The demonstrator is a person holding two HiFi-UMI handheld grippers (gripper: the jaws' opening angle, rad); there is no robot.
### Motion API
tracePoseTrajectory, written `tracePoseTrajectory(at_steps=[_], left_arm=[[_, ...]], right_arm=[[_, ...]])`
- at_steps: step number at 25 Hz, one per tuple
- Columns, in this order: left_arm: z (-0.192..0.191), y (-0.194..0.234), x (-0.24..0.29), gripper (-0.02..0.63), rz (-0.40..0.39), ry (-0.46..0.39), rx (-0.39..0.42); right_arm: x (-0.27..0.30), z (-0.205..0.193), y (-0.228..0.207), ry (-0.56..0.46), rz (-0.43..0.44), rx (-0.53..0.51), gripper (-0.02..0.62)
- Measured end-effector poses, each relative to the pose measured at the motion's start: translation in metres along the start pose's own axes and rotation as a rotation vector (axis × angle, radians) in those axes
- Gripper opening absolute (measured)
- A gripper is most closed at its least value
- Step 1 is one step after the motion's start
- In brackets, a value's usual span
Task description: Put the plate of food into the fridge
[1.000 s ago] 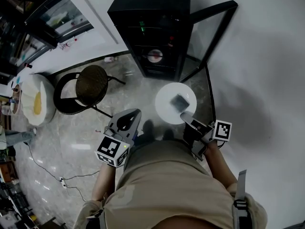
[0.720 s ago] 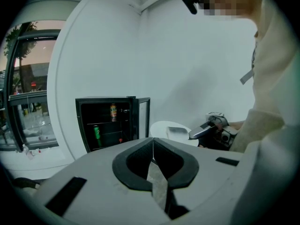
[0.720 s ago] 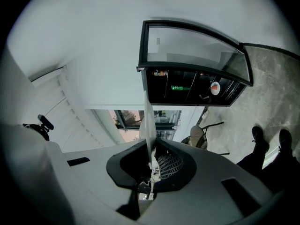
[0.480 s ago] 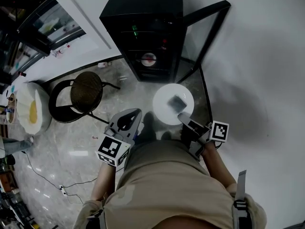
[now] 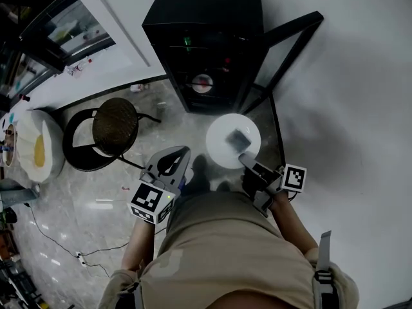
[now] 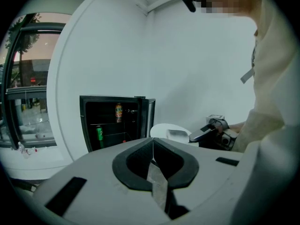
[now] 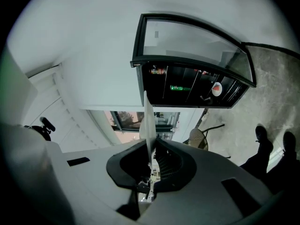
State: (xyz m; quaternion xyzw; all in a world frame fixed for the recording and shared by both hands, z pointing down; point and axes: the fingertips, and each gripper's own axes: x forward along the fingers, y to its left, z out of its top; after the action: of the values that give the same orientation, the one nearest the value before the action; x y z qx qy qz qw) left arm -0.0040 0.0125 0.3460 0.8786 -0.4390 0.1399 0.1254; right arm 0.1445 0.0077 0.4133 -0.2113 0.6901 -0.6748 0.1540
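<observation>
From the head view, I stand on a grey marbled floor [image 5: 174, 118] facing a black fridge [image 5: 203, 37] set against a white wall [image 5: 347, 102]. Its glass door [image 5: 283, 50] is swung wide to my right. My right tongs [image 5: 247, 160] pinch the near rim of the white plate [image 5: 225, 143], which hangs level over the floor just short of the open fridge. A pale block of food [image 5: 240, 137] sits on it. My left tongs [image 5: 175, 157] are beside it, apart from the plate. A round black chair [image 5: 106, 131] stands to my left, and further left is a white rounded thing [image 5: 40, 148] with a yellow patch.

In the left gripper view, my left tongs are pressed together with nothing between them. Beyond them the fridge interior is dark, with an orange can [image 6: 118, 111] on an upper shelf and a green can [image 6: 99, 134] lower down. The plate shows just right of the door, held by the right tongs.

In the right gripper view, the plate's rim runs edge-on between the right tongs, which are clamped on it. The fridge fills the space ahead, with the chair and my dark shoes [image 7: 261, 134] on the floor beside it.
</observation>
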Motion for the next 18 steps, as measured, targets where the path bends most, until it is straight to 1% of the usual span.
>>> tracePoseTrajectory(at_steps=[4,8,13,15,18], left_arm=[[0.002,0.019,0.005,0.012,-0.010,-0.007,-0.025],[-0.004,0.035,0.010,0.012,-0.019,-0.004,-0.040],[-0.002,0.055,0.014,0.012,-0.030,-0.017,-0.057],[0.001,0.062,0.015,0.012,-0.034,-0.026,-0.061],[0.001,0.068,0.017,0.012,-0.038,-0.025,-0.048]], right_arm=[[0.019,0.007,0.000,-0.015,0.016,0.017,0.032],[0.036,0.018,-0.007,-0.037,0.018,0.003,0.032],[0.054,0.031,-0.013,-0.089,0.040,0.039,0.032],[0.059,0.035,-0.015,-0.106,0.045,0.037,0.032],[0.067,0.042,-0.021,-0.120,0.028,0.028,0.032]])
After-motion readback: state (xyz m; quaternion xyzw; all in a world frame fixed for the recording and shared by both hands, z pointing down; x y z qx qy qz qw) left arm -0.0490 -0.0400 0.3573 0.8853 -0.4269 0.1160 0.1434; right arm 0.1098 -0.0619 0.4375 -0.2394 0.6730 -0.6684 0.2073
